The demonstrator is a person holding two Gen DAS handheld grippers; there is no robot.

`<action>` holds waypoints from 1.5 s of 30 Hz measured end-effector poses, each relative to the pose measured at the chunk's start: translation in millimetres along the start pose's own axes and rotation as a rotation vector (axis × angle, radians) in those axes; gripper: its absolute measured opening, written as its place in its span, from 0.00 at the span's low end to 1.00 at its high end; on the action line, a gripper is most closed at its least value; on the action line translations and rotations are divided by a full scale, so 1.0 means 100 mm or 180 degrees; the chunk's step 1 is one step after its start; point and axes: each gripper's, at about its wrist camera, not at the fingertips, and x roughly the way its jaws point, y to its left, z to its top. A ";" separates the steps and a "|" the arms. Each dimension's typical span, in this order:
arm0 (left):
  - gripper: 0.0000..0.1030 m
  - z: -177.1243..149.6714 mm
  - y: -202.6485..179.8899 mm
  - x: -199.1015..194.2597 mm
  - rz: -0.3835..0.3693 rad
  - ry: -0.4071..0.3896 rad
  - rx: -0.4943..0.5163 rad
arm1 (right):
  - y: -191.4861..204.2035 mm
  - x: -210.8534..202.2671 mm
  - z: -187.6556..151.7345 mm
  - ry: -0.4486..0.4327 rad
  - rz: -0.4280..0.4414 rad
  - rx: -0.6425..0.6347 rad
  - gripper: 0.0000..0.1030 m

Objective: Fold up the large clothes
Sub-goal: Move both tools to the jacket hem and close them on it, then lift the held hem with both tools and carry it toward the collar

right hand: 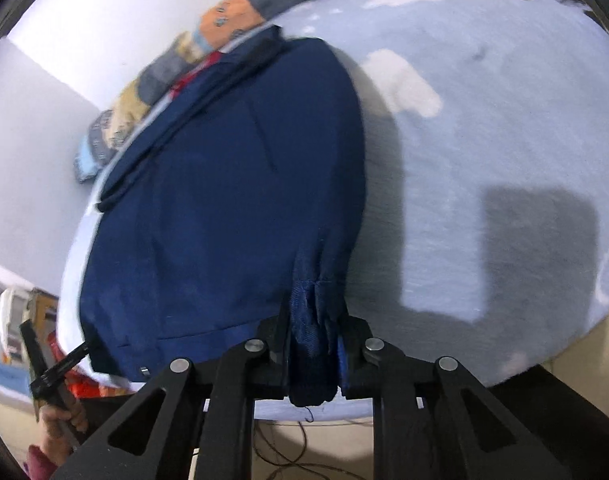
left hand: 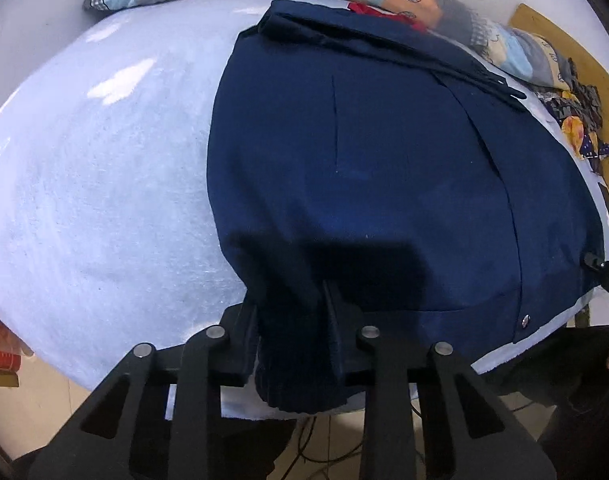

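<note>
Both grippers, left gripper (left hand: pixel 292 320) and right gripper (right hand: pixel 312 344), pinch the navy jacket (left hand: pixel 384 168) hem at the pale blue table's (left hand: pixel 104 200) near edge.

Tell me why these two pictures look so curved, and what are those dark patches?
Both views are fisheye, so the pale blue bed bulges. In the left wrist view the left gripper throws a dark shadow over the navy jacket. In the right wrist view a square shadow falls on the bedding, and the jacket's far collar is blurred.
</note>
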 end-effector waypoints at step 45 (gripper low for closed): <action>0.20 -0.16 0.13 -1.10 -0.0377 -0.1236 -0.0097 | 0.33 -1.14 -0.42 -0.0770 0.1593 -0.0186 0.12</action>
